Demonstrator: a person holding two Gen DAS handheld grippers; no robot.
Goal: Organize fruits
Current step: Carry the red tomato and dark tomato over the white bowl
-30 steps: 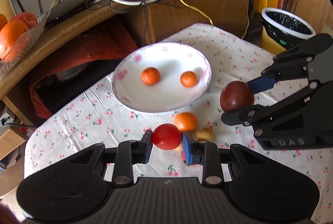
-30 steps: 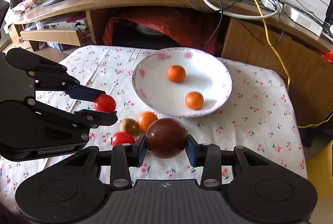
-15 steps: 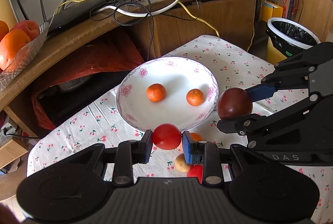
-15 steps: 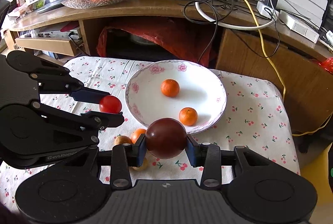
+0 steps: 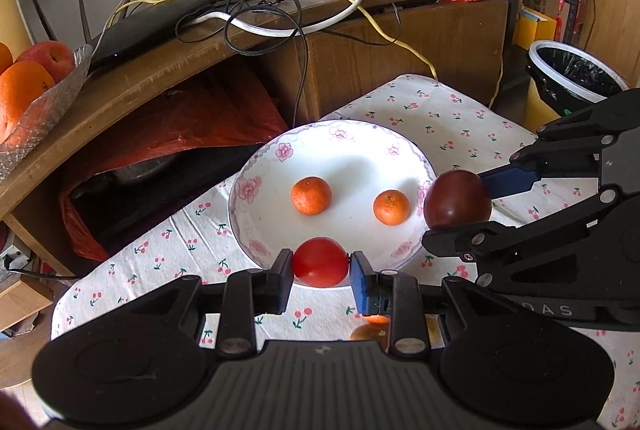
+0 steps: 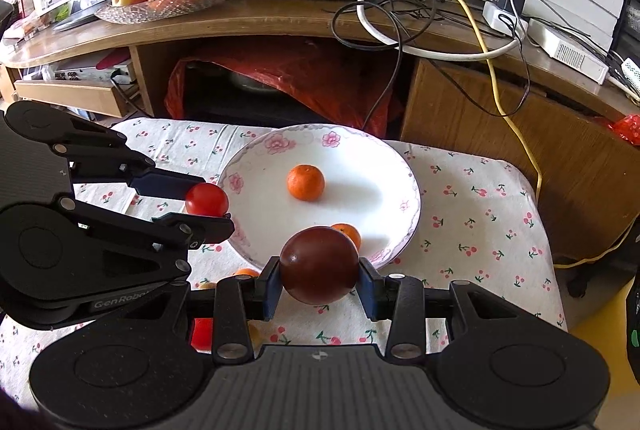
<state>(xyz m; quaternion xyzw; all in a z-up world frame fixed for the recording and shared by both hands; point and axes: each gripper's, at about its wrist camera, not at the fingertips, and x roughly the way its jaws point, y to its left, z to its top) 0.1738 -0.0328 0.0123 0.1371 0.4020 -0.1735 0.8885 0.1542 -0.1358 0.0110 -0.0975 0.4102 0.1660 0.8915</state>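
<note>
A round red tomato is gripped between the fingers of the left gripper, and a dark maroon round fruit by the right gripper — both are held at the near rim of the white floral plate, where two small orange mandarins are lying.

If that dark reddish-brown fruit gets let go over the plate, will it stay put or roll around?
The dark fruit looks round and smooth, so it would probably roll a little. The plate dips toward its middle, so its rim should likely keep it in. It might bump the small orange just behind it. The right tool pinches only its sides, so its glossy skin could slip.
</note>
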